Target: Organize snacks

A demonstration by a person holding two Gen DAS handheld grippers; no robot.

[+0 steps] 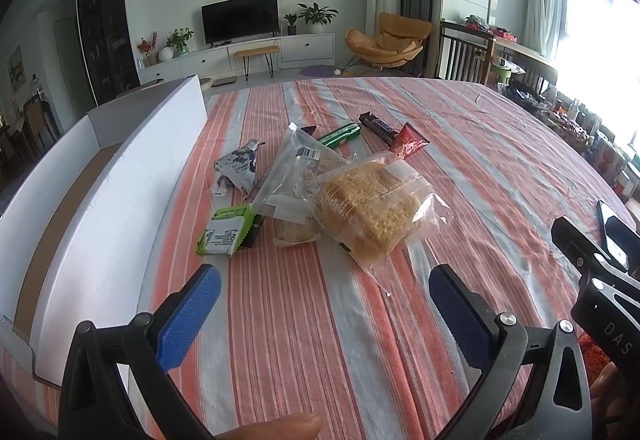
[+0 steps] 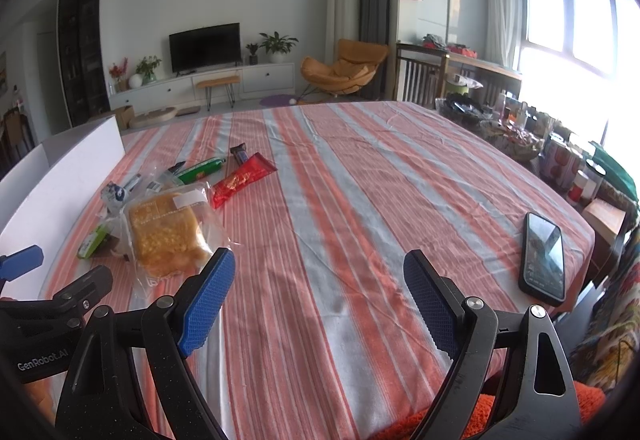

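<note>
Nearby, "GenRobot.AI" left claw point(image 2: 24, 264) (parted)

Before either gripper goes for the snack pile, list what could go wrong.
1. The bread bag lies over the other clear bag; gripping its loose plastic may drag the neighbour or let it slip.
2. The box has a tall wall facing the pile, so a low carry may hit it.
3. The phone lies near the table's edge beside the open right gripper; a wide swing might knock it.
</note>
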